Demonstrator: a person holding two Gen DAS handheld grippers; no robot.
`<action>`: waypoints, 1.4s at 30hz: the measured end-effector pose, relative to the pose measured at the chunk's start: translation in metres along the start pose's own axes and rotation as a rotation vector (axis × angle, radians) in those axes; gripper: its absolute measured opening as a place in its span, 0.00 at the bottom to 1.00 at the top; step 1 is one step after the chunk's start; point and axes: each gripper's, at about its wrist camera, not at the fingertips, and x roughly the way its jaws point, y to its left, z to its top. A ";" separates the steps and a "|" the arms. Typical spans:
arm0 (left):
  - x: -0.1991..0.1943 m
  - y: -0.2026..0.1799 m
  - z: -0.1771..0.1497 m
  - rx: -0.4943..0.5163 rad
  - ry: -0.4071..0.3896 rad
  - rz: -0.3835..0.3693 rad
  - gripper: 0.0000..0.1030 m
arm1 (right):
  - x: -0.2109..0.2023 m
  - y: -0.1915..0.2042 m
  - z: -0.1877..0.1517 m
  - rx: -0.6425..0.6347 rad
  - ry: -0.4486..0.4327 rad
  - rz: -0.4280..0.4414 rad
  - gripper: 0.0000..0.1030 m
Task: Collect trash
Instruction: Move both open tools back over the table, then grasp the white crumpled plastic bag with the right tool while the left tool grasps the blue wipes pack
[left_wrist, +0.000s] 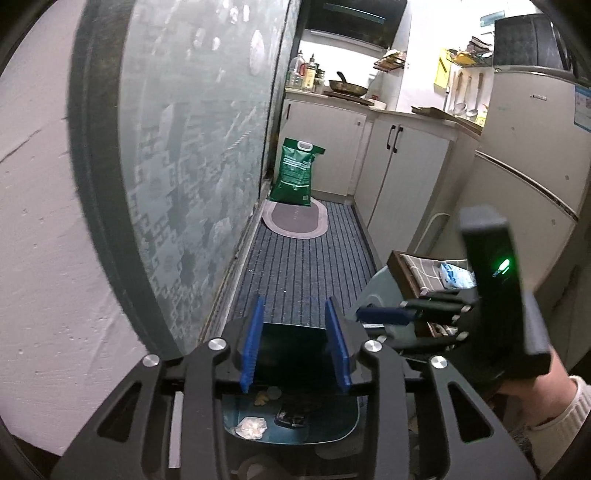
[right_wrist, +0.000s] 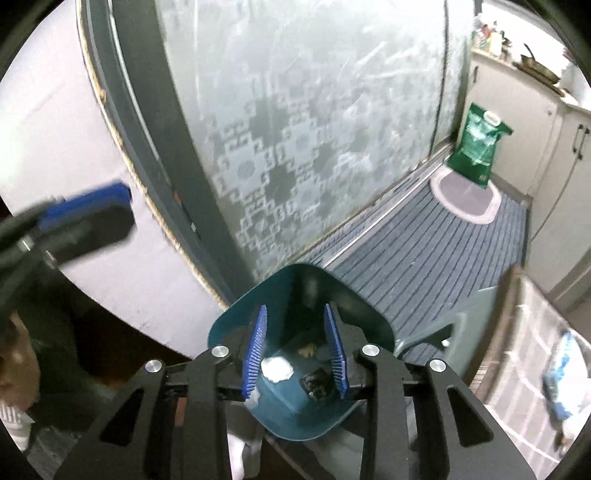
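Note:
A teal trash bin (left_wrist: 291, 432) stands below both grippers and also shows in the right wrist view (right_wrist: 295, 413). Inside lie a white crumpled tissue (right_wrist: 276, 368), a dark wrapper (right_wrist: 316, 380) and small tan scraps (right_wrist: 308, 349). The tissue (left_wrist: 251, 427) and wrapper (left_wrist: 291, 419) also show in the left wrist view. My left gripper (left_wrist: 294, 343) is open and empty above the bin's rim. My right gripper (right_wrist: 298, 349) is open and empty over the bin's mouth. The right gripper (left_wrist: 388, 314) also shows at the right in the left wrist view.
A frosted glass sliding door (left_wrist: 192, 147) runs along the left. A striped floor mat (left_wrist: 306, 273), an oval mat (left_wrist: 295, 219) and a green sack (left_wrist: 295, 171) lie ahead. Cabinets (left_wrist: 402, 173) and a fridge (left_wrist: 528, 155) are on the right. A table with a checked cloth (left_wrist: 424, 273) holds a blue-white packet (left_wrist: 456, 275).

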 end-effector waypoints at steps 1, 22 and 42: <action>0.002 -0.003 0.000 0.004 0.003 -0.004 0.37 | -0.007 -0.006 0.000 0.008 -0.013 -0.008 0.28; 0.057 -0.116 0.016 0.134 0.091 -0.180 0.57 | -0.103 -0.143 -0.057 0.183 -0.123 -0.227 0.38; 0.148 -0.218 0.013 0.264 0.195 -0.246 0.83 | -0.120 -0.249 -0.118 0.368 -0.079 -0.256 0.43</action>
